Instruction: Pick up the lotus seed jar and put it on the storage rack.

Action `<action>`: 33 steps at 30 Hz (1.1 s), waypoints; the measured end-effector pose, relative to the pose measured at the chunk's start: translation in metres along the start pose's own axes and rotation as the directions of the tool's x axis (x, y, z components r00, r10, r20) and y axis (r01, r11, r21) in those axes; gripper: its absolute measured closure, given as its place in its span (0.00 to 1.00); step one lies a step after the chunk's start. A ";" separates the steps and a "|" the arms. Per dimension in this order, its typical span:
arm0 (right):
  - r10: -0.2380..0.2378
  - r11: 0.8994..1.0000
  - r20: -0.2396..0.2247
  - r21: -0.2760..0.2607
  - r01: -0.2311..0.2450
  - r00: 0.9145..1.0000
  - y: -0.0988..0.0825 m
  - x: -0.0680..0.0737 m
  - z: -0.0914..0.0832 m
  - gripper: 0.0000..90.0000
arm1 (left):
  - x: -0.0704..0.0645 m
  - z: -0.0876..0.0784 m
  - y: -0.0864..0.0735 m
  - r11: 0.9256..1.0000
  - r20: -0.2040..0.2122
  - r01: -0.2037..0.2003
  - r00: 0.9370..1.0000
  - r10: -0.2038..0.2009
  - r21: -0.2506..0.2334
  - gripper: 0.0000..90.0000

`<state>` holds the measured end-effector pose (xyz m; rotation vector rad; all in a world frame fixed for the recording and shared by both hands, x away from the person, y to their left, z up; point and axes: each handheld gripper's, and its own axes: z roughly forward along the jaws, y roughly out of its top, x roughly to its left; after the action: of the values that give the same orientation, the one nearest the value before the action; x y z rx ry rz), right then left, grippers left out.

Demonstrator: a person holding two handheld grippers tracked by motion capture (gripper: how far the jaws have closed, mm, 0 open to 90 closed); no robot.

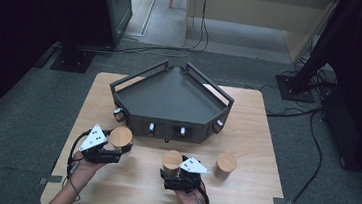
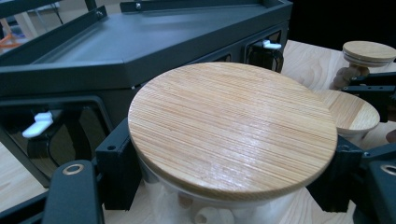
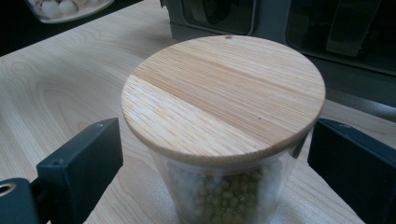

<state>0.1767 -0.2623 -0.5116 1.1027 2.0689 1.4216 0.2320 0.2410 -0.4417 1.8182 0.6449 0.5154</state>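
Note:
Three glass jars with round wooden lids stand on the wooden table (image 1: 125,187) in front of a dark grey angular stand (image 1: 169,93). My left gripper (image 1: 116,148) is shut on the left jar (image 1: 121,138). In the left gripper view its black pads (image 2: 116,172) press the glass just under the lid (image 2: 229,126). Around the middle jar (image 1: 172,160), which holds green peas (image 3: 224,196), my right gripper (image 1: 172,171) is open. A gap shows between each of its pads (image 3: 84,158) and the glass. The third jar (image 1: 226,164) stands free at the right.
The stand fills the far half of the table and has white toggles (image 1: 151,127) along its front face. Its flat top is rimmed by low rails (image 1: 136,75). Cables run over the grey floor behind (image 1: 288,112). Bare tabletop lies along the near edge.

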 end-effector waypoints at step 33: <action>0.000 1.000 0.003 -0.003 0.000 1.000 -0.001 0.001 0.000 0.03 | 0.018 0.005 0.032 1.000 -0.011 0.012 1.000 -0.013 -0.018 0.27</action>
<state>0.1754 -0.2618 -0.5120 1.1032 2.0641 1.4212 0.2545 0.2407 -0.4122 1.7944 0.6570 0.5220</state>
